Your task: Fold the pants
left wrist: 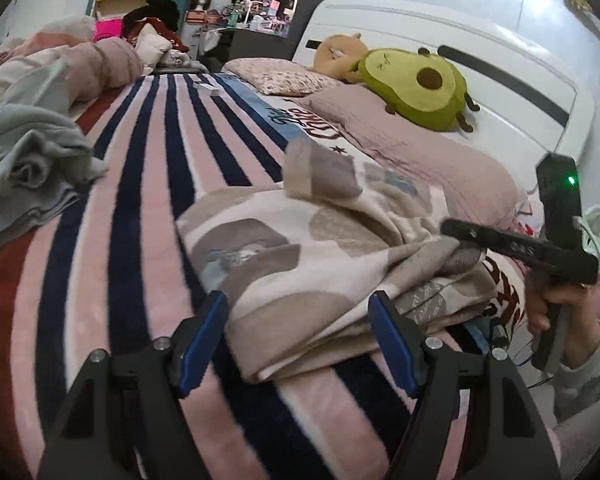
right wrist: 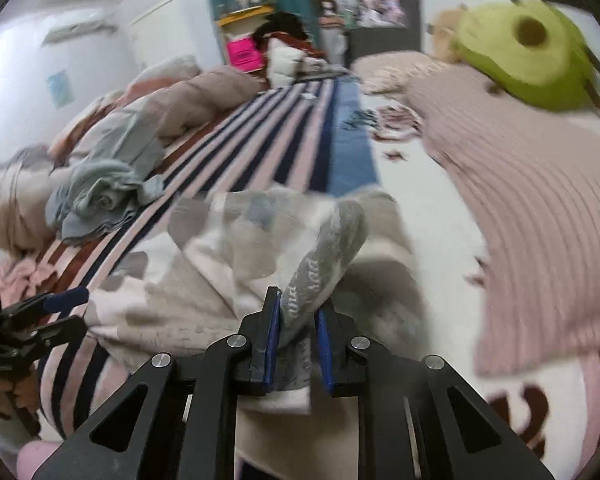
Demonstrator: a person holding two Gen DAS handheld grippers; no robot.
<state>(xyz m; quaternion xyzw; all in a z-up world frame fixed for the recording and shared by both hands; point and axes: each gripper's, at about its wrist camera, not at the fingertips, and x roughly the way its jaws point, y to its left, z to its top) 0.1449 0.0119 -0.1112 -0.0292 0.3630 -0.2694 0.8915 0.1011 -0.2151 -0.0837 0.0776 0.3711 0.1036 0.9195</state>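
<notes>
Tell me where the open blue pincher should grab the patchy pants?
Probably the thick folded edge of the pants, nearest the left gripper. Come in low from the front so its open jaws straddle that edge. The right gripper already pinches the grey cuff side.

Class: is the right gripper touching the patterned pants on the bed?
Touching. The right wrist view shows the right gripper with its jaws pinching a grey fold of the pants.

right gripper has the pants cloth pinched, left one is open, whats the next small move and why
Probably close the left gripper on the near edge of the patterned pants. Its fingers stand open on either side of that folded edge on the striped blanket, while the right gripper already pinches a fold, so both sides can lift together.
</notes>
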